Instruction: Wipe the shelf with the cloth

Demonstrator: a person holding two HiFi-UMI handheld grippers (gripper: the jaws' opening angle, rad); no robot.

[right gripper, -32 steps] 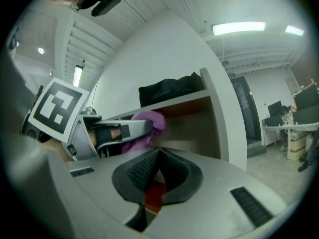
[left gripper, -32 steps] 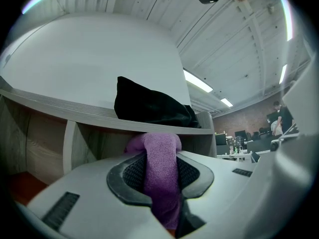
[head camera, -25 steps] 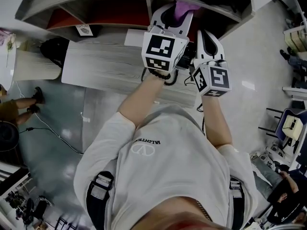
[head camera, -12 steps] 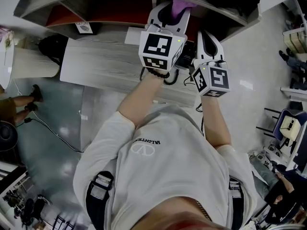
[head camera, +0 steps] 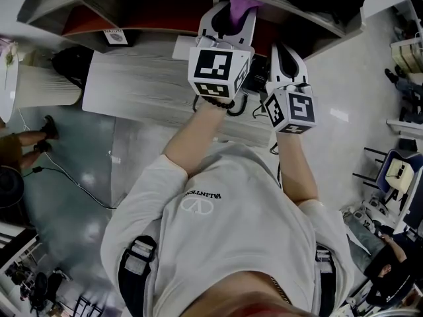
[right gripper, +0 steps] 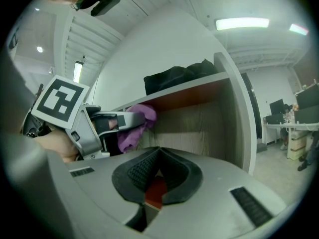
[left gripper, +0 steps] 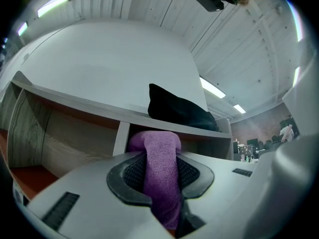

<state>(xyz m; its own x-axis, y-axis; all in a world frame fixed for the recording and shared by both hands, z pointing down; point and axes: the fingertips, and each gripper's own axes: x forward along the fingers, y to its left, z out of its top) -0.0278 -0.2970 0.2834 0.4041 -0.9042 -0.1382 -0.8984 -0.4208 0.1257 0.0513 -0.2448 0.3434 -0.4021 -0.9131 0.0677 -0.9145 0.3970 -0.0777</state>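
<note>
Purple cloth (left gripper: pixel 154 141), clamped between the fingers of the left gripper (left gripper: pixel 162 183). Its bunched end projects past the fingertips at the mouth of a shelf (left gripper: pixel 75 103) compartment, and contact with any board cannot be confirmed. Step in hand, as judged: bringing the cloth to the surface. The next move calls for pressing the bunch onto the red compartment floor (right gripper: pixel 155 192) and sweeping. The right gripper (right gripper: pixel 158 176) has its jaws together on nothing. A black bag (left gripper: pixel 179 111) lies on the top board above the fingers; no contents show in the compartment beyond them.
</note>
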